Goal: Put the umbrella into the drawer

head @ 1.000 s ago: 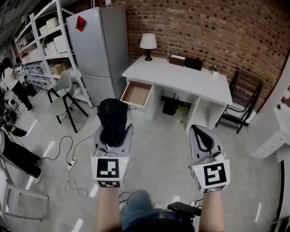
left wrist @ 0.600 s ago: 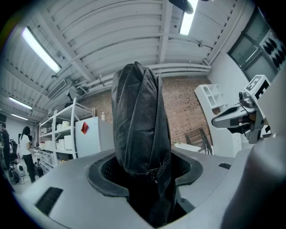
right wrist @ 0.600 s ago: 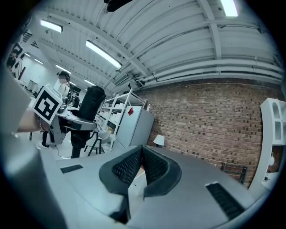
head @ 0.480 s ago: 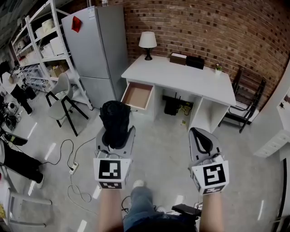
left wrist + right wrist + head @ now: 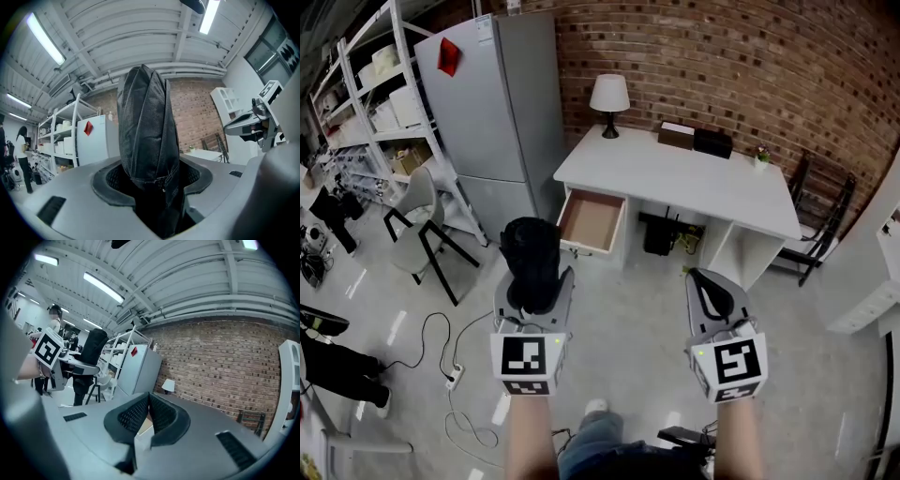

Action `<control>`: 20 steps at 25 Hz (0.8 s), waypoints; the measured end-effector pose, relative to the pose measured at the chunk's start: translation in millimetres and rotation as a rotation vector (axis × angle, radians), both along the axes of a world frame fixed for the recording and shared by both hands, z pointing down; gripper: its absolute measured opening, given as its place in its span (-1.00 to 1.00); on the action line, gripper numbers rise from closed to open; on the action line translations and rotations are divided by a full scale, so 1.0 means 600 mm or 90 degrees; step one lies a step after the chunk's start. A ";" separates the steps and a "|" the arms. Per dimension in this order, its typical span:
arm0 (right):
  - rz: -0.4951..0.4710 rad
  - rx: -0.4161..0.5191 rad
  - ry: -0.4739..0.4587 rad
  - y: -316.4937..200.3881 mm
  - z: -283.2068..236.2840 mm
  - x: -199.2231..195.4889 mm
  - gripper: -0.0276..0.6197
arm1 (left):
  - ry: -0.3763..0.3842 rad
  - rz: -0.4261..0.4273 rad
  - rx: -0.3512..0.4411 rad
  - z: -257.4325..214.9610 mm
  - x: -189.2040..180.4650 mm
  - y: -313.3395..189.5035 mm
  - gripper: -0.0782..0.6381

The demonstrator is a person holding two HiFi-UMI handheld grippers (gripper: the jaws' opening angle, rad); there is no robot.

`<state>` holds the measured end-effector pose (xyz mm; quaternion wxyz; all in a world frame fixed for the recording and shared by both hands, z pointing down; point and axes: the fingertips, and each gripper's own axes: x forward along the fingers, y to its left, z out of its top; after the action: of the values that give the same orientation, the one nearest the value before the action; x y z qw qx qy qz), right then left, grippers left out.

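Note:
A folded black umbrella (image 5: 531,258) stands upright between the jaws of my left gripper (image 5: 534,281), which is shut on its lower part. In the left gripper view the umbrella (image 5: 147,131) fills the middle, pinched between the dark pads. My right gripper (image 5: 697,276) is level with the left one, its pads shut together with nothing between them. Ahead stands a white desk (image 5: 712,192). Its left drawer (image 5: 591,221) is pulled open and shows a bare brown bottom. Both grippers are short of the desk, over the floor.
A grey fridge (image 5: 483,103) and metal shelves (image 5: 366,112) stand left of the desk, with a grey chair (image 5: 417,211) in front. A lamp (image 5: 609,94) and dark boxes (image 5: 698,139) sit on the desk. A cable (image 5: 450,375) lies on the floor at left. A black folding chair (image 5: 820,216) leans at right.
Both grippers have moved forward toward the desk, the umbrella still in the left one. The desk and open drawer now appear nearer and larger in the head view.

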<state>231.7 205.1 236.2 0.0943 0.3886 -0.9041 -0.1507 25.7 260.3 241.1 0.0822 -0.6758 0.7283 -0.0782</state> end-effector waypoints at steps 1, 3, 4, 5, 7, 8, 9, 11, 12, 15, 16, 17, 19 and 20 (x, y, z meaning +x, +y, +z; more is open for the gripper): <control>0.004 -0.003 -0.002 -0.013 0.000 -0.017 -0.91 | 0.005 -0.001 0.000 0.001 -0.021 -0.012 -0.09; 0.011 -0.009 -0.007 -0.037 0.002 -0.052 -0.91 | 0.014 -0.003 0.000 0.005 -0.061 -0.034 -0.09; 0.014 -0.011 -0.008 -0.048 0.004 -0.069 -0.91 | 0.015 -0.003 0.000 0.006 -0.081 -0.044 -0.09; 0.016 -0.013 -0.007 -0.059 0.004 -0.086 -0.91 | 0.015 -0.002 0.000 0.005 -0.101 -0.054 -0.09; 0.018 -0.012 -0.007 -0.079 0.002 -0.121 -0.91 | 0.015 0.000 0.002 0.003 -0.138 -0.075 -0.09; 0.018 -0.008 -0.008 -0.088 0.000 -0.138 -0.91 | 0.015 0.002 0.003 0.002 -0.155 -0.084 -0.09; 0.015 -0.003 -0.006 -0.096 -0.001 -0.153 -0.91 | 0.017 0.004 0.003 0.002 -0.170 -0.092 -0.09; 0.012 0.006 0.008 -0.112 0.001 -0.177 -0.91 | 0.022 0.010 0.003 0.003 -0.197 -0.108 -0.09; 0.016 0.006 0.015 -0.122 0.004 -0.183 -0.91 | 0.026 0.012 0.002 0.006 -0.209 -0.116 -0.09; 0.043 -0.010 0.020 -0.153 0.010 -0.187 -0.91 | 0.034 0.014 -0.001 0.014 -0.236 -0.139 -0.09; 0.048 -0.013 0.019 -0.160 0.010 -0.190 -0.91 | 0.034 0.013 0.000 0.015 -0.243 -0.146 -0.09; 0.050 -0.013 0.019 -0.167 0.009 -0.193 -0.91 | 0.034 0.013 0.001 0.015 -0.248 -0.153 -0.09; 0.046 -0.007 0.024 -0.180 0.008 -0.203 -0.91 | 0.031 0.011 0.000 0.016 -0.256 -0.167 -0.09; 0.043 -0.004 0.031 -0.188 0.008 -0.209 -0.91 | 0.029 0.011 -0.002 0.017 -0.259 -0.173 -0.09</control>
<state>106.4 92.3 241.0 0.1222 0.4146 -0.8886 -0.1536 -129.4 156.5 251.1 0.0651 -0.6836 0.7242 -0.0632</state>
